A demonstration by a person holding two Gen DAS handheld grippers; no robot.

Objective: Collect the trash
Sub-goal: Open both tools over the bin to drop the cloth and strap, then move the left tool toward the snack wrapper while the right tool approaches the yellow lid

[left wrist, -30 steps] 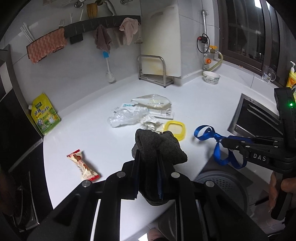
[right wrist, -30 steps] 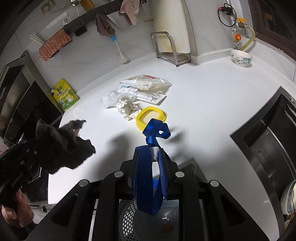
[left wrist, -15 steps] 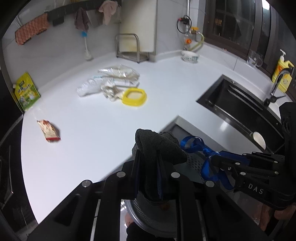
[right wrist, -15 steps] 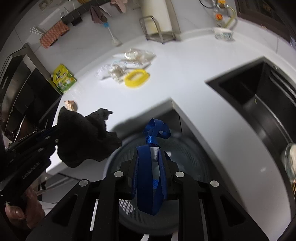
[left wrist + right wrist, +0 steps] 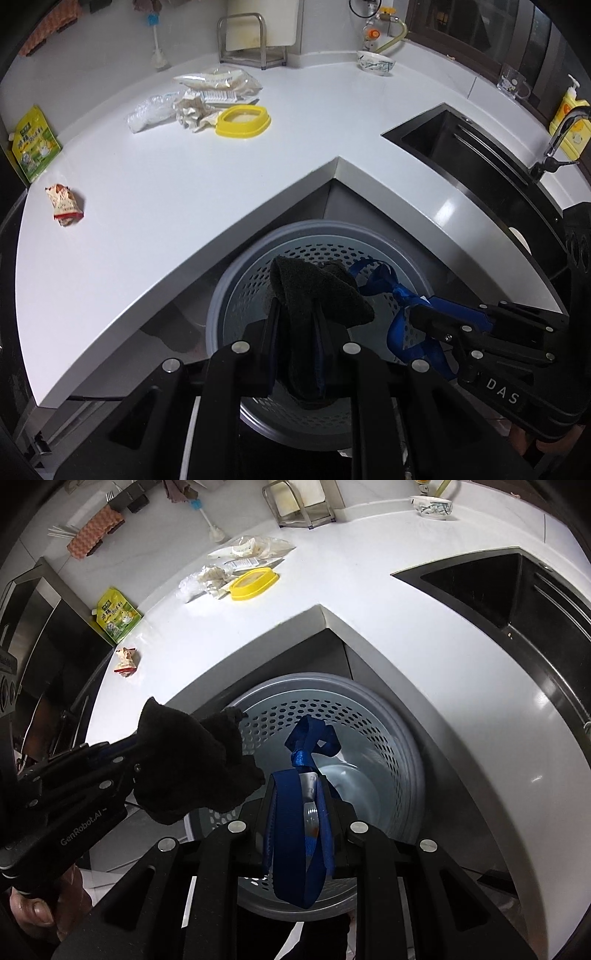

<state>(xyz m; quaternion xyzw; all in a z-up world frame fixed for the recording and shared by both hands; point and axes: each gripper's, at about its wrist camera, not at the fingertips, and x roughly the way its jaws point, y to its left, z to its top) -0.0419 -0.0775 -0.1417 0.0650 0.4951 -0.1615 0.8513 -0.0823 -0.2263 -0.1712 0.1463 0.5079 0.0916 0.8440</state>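
Note:
My left gripper point(image 5: 297, 314) is shut on a dark grey cloth point(image 5: 314, 291) and holds it over a grey perforated bin point(image 5: 236, 280) below the counter's corner. The cloth also shows in the right wrist view point(image 5: 192, 760). My right gripper point(image 5: 297, 786) is shut on a blue ribbon strap point(image 5: 299, 812) above the same bin point(image 5: 369, 731). The strap also shows in the left wrist view point(image 5: 399, 295). On the white counter point(image 5: 166, 192) lie a red snack wrapper point(image 5: 64, 205), crumpled paper point(image 5: 192, 112), clear plastic bags point(image 5: 218, 81) and a yellow lid point(image 5: 243, 120).
A green pouch point(image 5: 33, 142) leans at the counter's left end. A black sink point(image 5: 461, 147) with a tap point(image 5: 557, 147) is at right. A bowl point(image 5: 376, 62), a metal rack point(image 5: 242, 40) and a yellow soap bottle point(image 5: 569, 114) stand at the back.
Both grippers have drawn back from over the counter and down to above the bin, each still holding its item. The bin now fills the lower middle of both views.

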